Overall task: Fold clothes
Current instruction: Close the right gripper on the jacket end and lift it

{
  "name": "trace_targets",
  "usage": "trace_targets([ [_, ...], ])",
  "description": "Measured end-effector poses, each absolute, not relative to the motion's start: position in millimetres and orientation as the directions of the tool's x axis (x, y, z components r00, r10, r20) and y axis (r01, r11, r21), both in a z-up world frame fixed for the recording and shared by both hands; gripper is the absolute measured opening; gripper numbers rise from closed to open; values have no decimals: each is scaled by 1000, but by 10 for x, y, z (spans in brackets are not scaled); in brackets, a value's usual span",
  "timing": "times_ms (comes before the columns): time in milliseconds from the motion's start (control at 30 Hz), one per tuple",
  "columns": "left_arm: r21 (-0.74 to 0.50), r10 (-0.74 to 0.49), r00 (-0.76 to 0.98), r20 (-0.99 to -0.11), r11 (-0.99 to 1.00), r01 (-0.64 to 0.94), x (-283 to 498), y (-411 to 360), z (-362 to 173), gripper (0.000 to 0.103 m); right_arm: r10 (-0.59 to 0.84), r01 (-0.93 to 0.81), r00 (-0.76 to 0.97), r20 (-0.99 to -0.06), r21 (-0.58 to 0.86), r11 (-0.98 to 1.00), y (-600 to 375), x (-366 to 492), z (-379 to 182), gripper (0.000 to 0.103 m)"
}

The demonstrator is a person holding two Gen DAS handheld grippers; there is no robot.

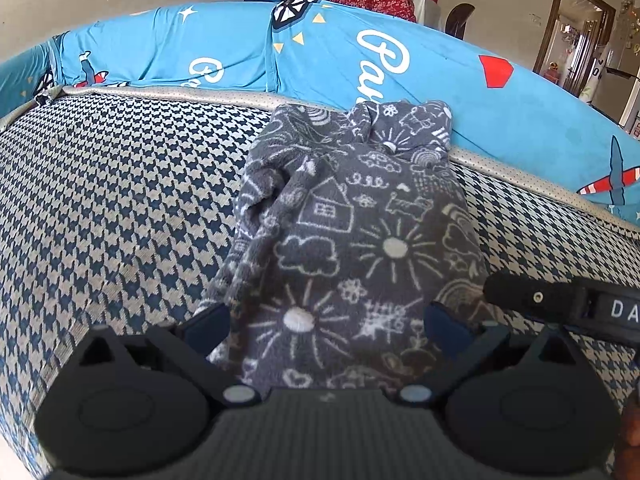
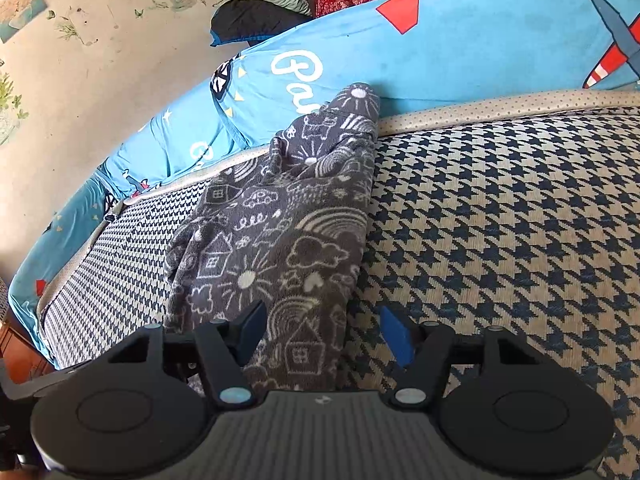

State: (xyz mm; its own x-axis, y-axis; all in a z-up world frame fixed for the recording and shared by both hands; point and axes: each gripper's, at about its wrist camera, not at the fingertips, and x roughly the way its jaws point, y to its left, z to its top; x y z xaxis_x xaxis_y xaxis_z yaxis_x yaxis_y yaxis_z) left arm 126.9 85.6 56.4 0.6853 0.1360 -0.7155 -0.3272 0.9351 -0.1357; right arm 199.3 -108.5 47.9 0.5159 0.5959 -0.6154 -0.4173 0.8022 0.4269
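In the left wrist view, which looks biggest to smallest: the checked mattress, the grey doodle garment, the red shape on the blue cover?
1. Checked mattress, filling most of the picture.
2. Grey doodle garment.
3. Red shape, though it lies farther from the camera.

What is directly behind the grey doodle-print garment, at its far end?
The grey garment lies on the houndstooth cushion; its far end touches a blue printed cushion, hiding part of the white lettering. Whatever lies beneath the garment is covered.

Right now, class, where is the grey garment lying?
The grey garment lies on the checked mattress, its far end against the blue cushion, near end between both open grippers.
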Motion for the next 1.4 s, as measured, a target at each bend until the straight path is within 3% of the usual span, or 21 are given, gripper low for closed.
trace_targets([
  [533, -140, 151, 658, -738, 919, -368, 1482, 957, 518, 103, 702, -372, 513, -494, 609, 701, -1027, 2670, 426, 57],
  [1167, -148, 139, 644, -753, 917, -371, 1511, 976, 486, 103, 718, -278, 526, -456, 706, 652, -961, 3390, 36, 56],
  [1233, -148, 137, 642, -754, 917, -370, 1511, 979, 483, 103, 730, -284, 520, -445, 716, 638, -942, 3453, 20, 55],
  [1400, -148, 134, 634, -761, 917, -371, 1517, 992, 458, 103, 755, -308, 499, -426, 727, 614, -855, 3562, -44, 35],
])
